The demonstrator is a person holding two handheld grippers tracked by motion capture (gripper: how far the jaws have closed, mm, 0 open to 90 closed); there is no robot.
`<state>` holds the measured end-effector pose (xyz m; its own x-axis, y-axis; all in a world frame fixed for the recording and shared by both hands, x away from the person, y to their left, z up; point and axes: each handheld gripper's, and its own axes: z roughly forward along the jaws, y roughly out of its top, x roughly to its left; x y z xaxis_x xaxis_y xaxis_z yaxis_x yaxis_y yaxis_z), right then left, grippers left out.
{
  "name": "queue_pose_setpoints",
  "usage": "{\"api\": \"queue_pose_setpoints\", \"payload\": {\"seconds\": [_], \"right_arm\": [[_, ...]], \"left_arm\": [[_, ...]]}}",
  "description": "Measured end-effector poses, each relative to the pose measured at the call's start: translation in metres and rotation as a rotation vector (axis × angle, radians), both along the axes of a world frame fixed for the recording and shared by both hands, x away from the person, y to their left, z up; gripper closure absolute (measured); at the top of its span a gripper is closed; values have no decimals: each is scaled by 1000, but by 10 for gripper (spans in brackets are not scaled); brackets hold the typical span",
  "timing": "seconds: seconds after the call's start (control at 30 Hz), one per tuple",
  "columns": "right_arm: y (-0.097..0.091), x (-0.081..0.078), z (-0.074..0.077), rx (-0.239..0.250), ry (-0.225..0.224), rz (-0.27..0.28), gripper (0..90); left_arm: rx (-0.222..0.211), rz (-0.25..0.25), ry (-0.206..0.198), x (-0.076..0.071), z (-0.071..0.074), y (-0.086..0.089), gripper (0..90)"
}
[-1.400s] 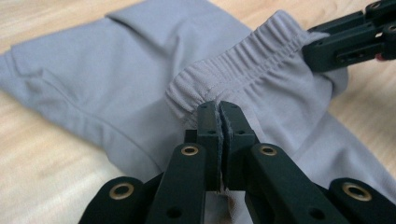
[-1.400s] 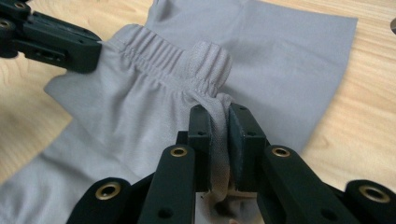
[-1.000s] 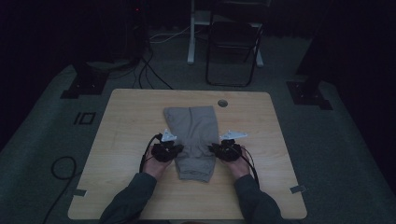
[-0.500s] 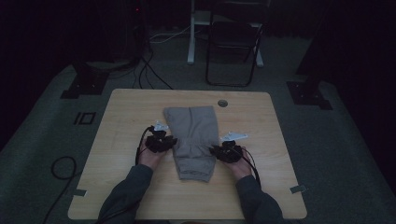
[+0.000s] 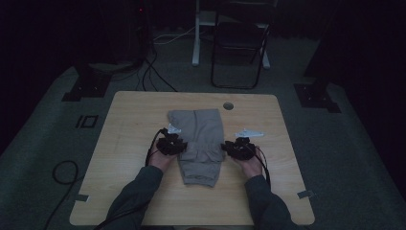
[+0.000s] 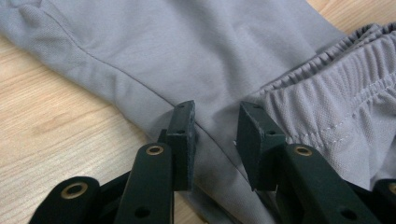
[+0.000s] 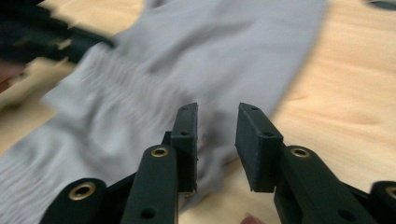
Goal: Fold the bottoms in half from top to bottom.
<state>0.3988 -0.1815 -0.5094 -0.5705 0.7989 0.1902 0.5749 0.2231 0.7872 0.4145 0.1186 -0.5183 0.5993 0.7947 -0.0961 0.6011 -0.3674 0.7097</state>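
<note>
- The folded shorts (image 5: 200, 143) lie on the worktop (image 5: 129, 115), about midway between its left and right edges, running from the far half toward the person
- The left gripper (image 5: 176, 143) sits at the shorts' left edge, its jaws over the cloth beside the gathered waistband (image 6: 336, 93)
- The right gripper (image 5: 231, 147) sits at the shorts' right edge, level with the left one across the cloth
- A round hole (image 5: 228, 105) lies in the worktop behind the shorts, slightly right
- A chair (image 5: 239, 43) stands on the floor beyond the worktop's far edge
- Cables (image 5: 153, 72) trail on the floor beyond the far left corner
</note>
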Motion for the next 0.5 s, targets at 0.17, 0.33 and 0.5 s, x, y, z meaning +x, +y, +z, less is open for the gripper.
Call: {"api": "queue_pose_setpoints", "payload": {"seconds": [0.17, 0.33, 0.5], "right_arm": [[13, 30, -13, -67, 71, -38, 753], [25, 29, -23, -91, 116, 37, 777], [29, 8, -15, -70, 98, 134, 767]], "left_arm": [[-14, 0, -2, -3, 0, 0, 667], [-25, -9, -2, -8, 0, 3, 661], [-51, -29, -6, -25, 1, 8, 653]]}}
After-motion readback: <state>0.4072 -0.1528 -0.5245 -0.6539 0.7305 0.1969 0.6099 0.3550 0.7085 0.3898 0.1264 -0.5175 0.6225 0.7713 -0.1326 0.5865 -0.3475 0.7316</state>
